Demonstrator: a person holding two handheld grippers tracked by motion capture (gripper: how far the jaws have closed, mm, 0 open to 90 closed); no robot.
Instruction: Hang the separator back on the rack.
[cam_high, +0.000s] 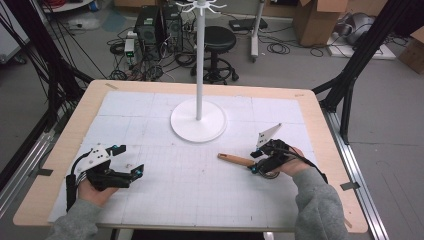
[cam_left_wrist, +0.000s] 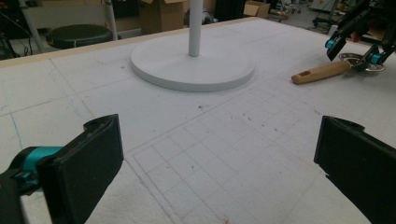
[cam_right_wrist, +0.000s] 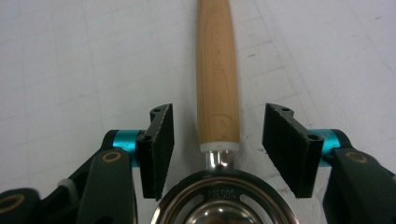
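While the right gripper (cam_right_wrist: 217, 149) hangs over the tool with its fingers (cam_right_wrist: 159, 144) apart on either side of the wooden handle (cam_right_wrist: 217, 79), nothing is gripped yet: a gap shows between each pad and the wood. The fingers straddle the handle's near end, just where it meets the metal neck and the round steel head (cam_right_wrist: 224, 200), which looks like a small strainer, though the close view makes that hard to confirm. It lies flat on the counter (cam_high: 165, 200), near the right edge of the white gridded mat, its handle pointing toward the middle.

A good grasp here probably means lowering until the pads sit level with the wood, keeping the handle centred between them, then closing squarely on the wood, not the slick neck.

Across the mat, the left gripper (cam_high: 131, 159) rests with its fingers (cam_left_wrist: 86, 163) spread wide and empty. Beyond both stands a white pole stand (cam_high: 198, 121) on its round base, well apart from the tool.
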